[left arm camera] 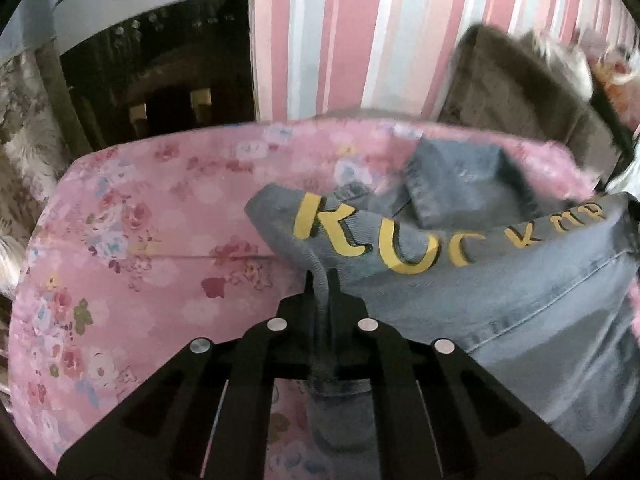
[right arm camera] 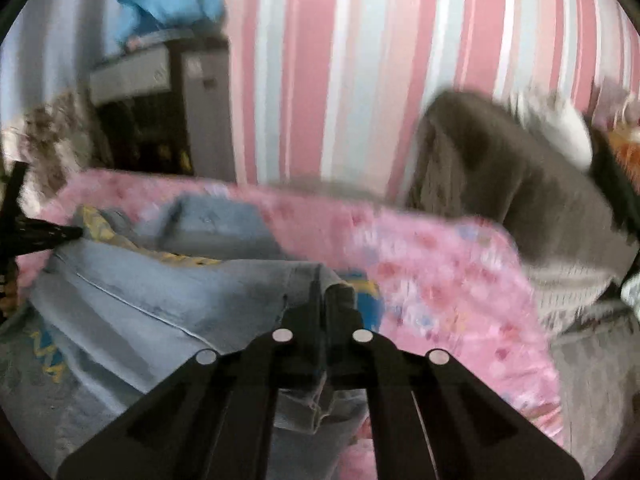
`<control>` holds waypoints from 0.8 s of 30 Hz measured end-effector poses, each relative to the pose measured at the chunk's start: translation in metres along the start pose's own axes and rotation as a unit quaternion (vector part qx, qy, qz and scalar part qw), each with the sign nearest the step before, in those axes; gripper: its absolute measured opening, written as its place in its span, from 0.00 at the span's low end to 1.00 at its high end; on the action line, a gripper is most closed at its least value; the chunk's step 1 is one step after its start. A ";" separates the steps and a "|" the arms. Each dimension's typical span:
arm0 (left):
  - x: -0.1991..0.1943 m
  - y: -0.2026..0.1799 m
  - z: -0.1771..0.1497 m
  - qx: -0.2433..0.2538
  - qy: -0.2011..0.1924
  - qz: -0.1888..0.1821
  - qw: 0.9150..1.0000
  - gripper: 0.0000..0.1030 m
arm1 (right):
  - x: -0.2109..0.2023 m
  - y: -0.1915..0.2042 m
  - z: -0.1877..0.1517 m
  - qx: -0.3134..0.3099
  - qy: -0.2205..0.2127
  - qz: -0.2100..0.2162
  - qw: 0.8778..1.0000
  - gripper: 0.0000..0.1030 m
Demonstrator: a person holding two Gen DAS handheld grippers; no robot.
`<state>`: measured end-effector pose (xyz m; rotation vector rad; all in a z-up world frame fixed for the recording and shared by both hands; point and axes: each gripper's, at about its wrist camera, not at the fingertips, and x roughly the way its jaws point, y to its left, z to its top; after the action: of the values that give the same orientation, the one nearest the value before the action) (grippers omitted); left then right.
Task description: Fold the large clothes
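Left tool (left arm camera: pixel 322 280) is clamped on a fold of the denim jacket (left arm camera: pixel 500 280), pinching its left edge. Jacket lies bunched on the pink floral bed cover (left arm camera: pixel 120 240), yellow lettering (left arm camera: pixel 360 236) showing across the back, collar flap turned up behind it. Right tool (right arm camera: pixel 322 292) is likewise closed on a pinch of denim at the jacket's right side. Judgement: folding barely begun. Both edges gripped, cloth rumpled, no clean fold laid. Left to do: lift, spread, fold over, flatten. Right view blurred; detail uncertain.
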<state>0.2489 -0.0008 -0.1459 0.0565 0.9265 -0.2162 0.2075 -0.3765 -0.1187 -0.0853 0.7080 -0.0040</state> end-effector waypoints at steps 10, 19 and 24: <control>-0.025 0.003 0.001 0.029 -0.006 0.051 0.998 0.74 | -0.030 -0.035 -0.034 0.086 -0.008 0.036 0.996 0.50; -0.065 -0.046 -0.023 0.042 -0.014 0.024 0.999 0.96 | -0.040 0.021 -0.038 -0.019 -0.016 0.061 0.998 0.52; -0.038 -0.065 -0.045 0.072 0.032 0.026 0.997 0.55 | -0.016 0.024 -0.053 -0.032 0.038 0.057 0.997 0.29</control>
<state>0.1783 -0.0516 -0.1399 0.2208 0.9719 -0.2332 0.1601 -0.3559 -0.1497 -0.1058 0.7875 0.1245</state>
